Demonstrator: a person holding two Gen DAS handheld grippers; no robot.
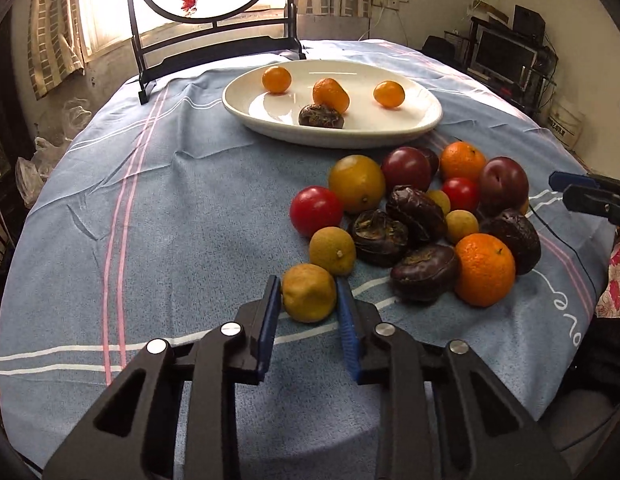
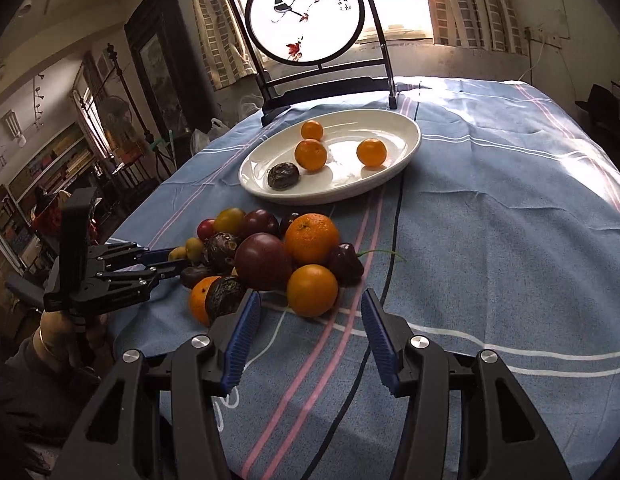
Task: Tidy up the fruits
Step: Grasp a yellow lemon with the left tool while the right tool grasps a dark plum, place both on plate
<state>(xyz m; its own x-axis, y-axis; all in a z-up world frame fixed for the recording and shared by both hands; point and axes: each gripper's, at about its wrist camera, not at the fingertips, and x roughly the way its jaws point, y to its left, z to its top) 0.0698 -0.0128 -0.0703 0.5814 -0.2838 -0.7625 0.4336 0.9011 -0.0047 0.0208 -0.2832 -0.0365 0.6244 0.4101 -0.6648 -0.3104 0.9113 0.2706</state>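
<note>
A glossy white oval ceramic plate (image 1: 389,130) sits on a blue woven cloth (image 1: 190,208) striped in pink and white. Small round orange kumquats (image 1: 276,79) contrast with wrinkled dark-brown passion fruits (image 1: 423,272), a shiny red tomato (image 1: 315,211) and maroon plums (image 1: 503,185).

On the one white oval plate (image 1: 421,118) at the upper middle of my left view I count four fruits: three small orange kumquats (image 1: 276,79) and one dark wrinkled fruit (image 1: 321,116). In the pile at centre right: two oranges (image 1: 485,270), two red tomatoes (image 1: 315,211), two dark plums (image 1: 503,184), four dark wrinkled fruits (image 1: 379,237), one large yellow fruit (image 1: 356,183). Small yellow-green ones (image 1: 332,251): at least four; some are hidden.
</note>
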